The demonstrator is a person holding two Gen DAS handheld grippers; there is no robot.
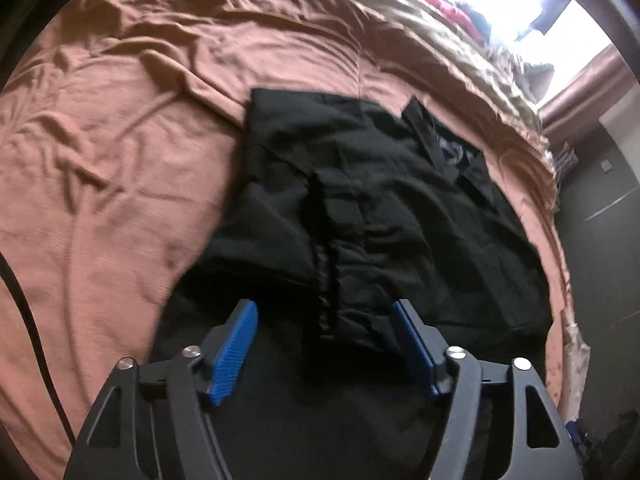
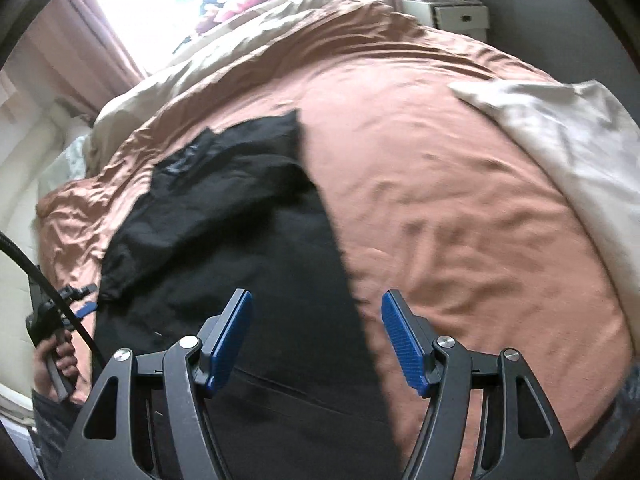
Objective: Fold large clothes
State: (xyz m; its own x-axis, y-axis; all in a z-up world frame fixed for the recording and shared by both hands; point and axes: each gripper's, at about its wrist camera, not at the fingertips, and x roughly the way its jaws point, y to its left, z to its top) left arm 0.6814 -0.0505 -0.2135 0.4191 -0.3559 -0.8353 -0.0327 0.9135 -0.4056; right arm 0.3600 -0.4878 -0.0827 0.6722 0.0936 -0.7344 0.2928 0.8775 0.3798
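A black collared shirt [image 1: 360,216] lies partly folded on a bed with a rust-brown sheet [image 1: 120,160]. Its collar points to the far side. My left gripper [image 1: 325,312] is open and empty, hovering over the shirt's near hem. In the right wrist view the same shirt [image 2: 240,240] lies at the left, with its straight folded edge running down the middle. My right gripper [image 2: 316,304] is open and empty above that edge, near the hem. The left gripper and the hand holding it [image 2: 60,344] show at the far left of the right wrist view.
A white cloth [image 2: 560,128] lies on the bed at the far right. A beige duvet [image 2: 200,64] and colourful items sit by the bright window. A white nightstand [image 2: 448,16] stands beyond the bed. A black cable [image 1: 28,320] crosses the sheet at left.
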